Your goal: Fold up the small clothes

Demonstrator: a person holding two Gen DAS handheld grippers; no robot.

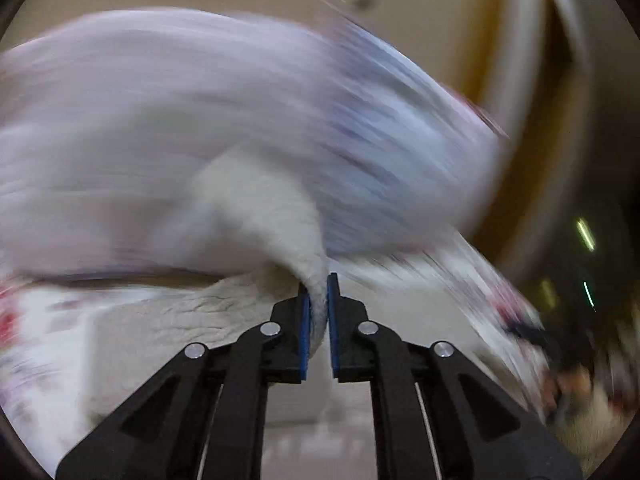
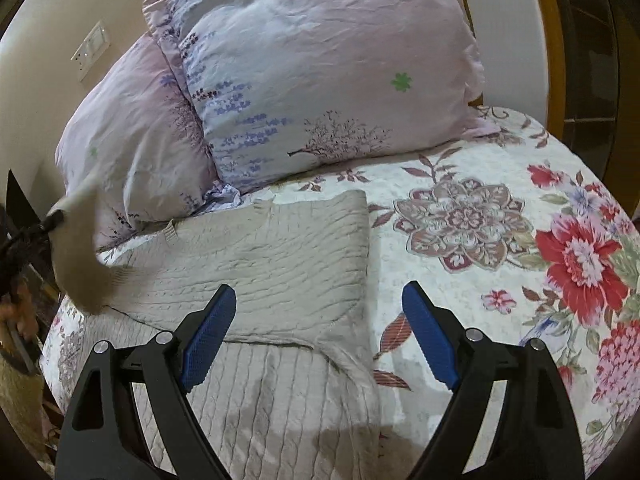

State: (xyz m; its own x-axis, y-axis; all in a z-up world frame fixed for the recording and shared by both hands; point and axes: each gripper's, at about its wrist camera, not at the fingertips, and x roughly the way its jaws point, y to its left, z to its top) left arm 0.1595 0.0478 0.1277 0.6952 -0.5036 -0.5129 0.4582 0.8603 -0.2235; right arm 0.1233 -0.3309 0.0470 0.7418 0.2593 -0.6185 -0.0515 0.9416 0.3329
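Left tool [image 1: 318, 304] pinches sweater [image 2: 260, 256] sleeve | pillows [image 2: 320, 64] behind

- The left gripper [image 1: 318, 312] is built of matte black plastic: two broad angled arms with triangular cut-outs, each joined to a shorter inner link.
- Four round silver screws [image 1: 270, 328] mark its pivots, two on each side.
- Its fingers carry thin blue pads [image 1: 305, 332] on their inner faces.
- Pale thin lines, possibly cables or rods, run down between the arms.
- The right gripper [image 2: 318, 332] has the same black frame, cut-outs and silver pivot screws [image 2: 473, 334].
- Its blue pads [image 2: 428, 334] show a fine knurled texture and toothed edges.
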